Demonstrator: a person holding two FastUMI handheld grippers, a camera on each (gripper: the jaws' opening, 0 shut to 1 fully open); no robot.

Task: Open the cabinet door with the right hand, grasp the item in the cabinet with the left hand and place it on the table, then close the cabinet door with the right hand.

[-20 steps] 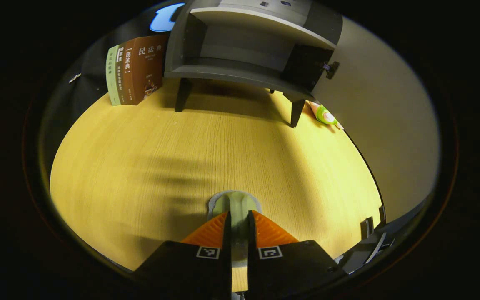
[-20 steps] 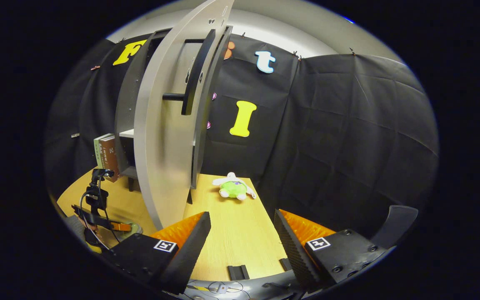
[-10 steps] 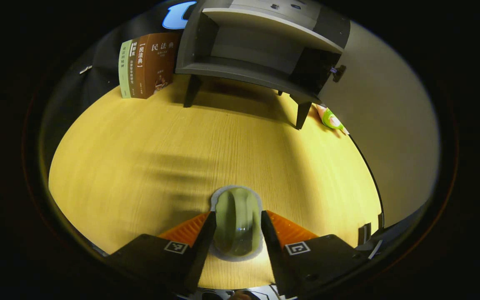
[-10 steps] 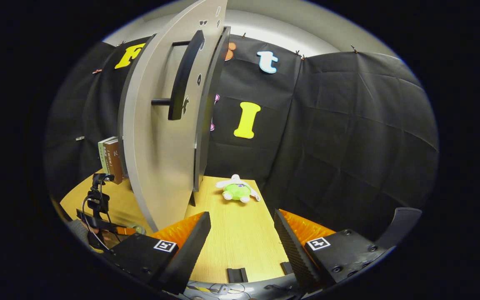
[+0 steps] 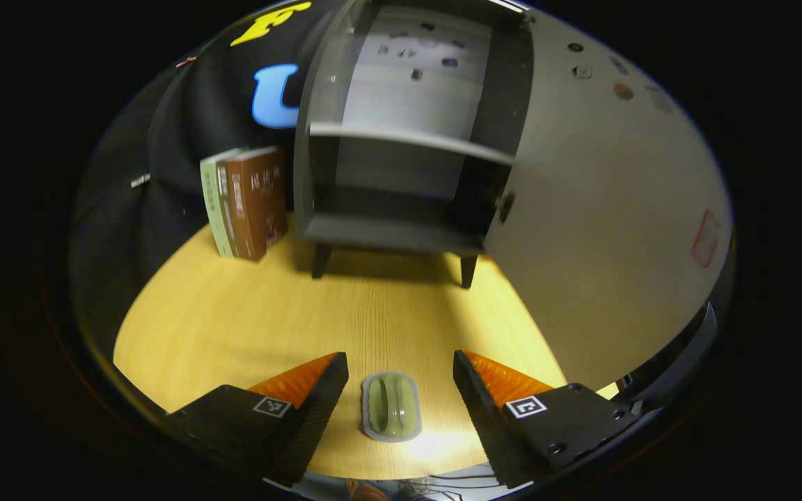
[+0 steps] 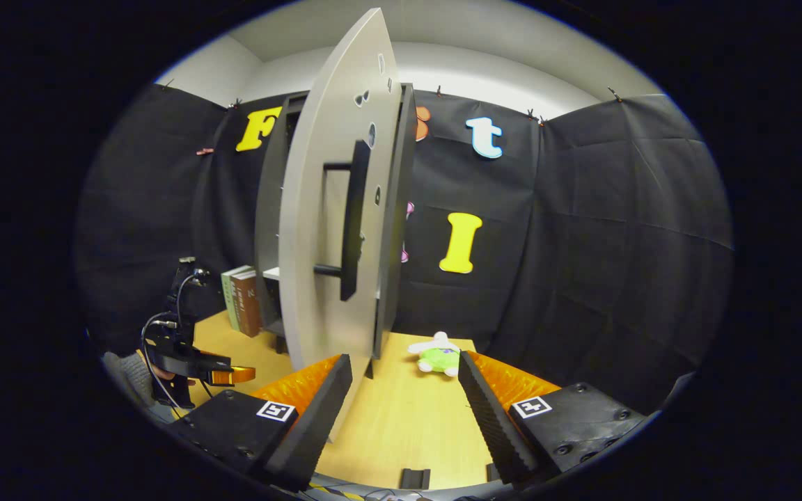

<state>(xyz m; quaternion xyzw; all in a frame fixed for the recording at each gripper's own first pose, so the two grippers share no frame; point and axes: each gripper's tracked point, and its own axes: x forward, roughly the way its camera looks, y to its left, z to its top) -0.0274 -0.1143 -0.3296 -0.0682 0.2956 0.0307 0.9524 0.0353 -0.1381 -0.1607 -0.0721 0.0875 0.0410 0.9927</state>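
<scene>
Item [image 5: 391,415] rests on the bench [image 5: 248,327]; both grippers' fingers gape empty. Right gripper [image 6: 404,396] should press the door [image 6: 324,264] at 11 o'clock, shutting gently.

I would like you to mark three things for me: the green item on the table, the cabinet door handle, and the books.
green item [image 5: 391,415], left gripper view, on its raised middle.
cabinet door handle [image 6: 354,219], right gripper view, on the vertical bar.
books [image 5: 256,198], left gripper view, on the brown cover.
</scene>
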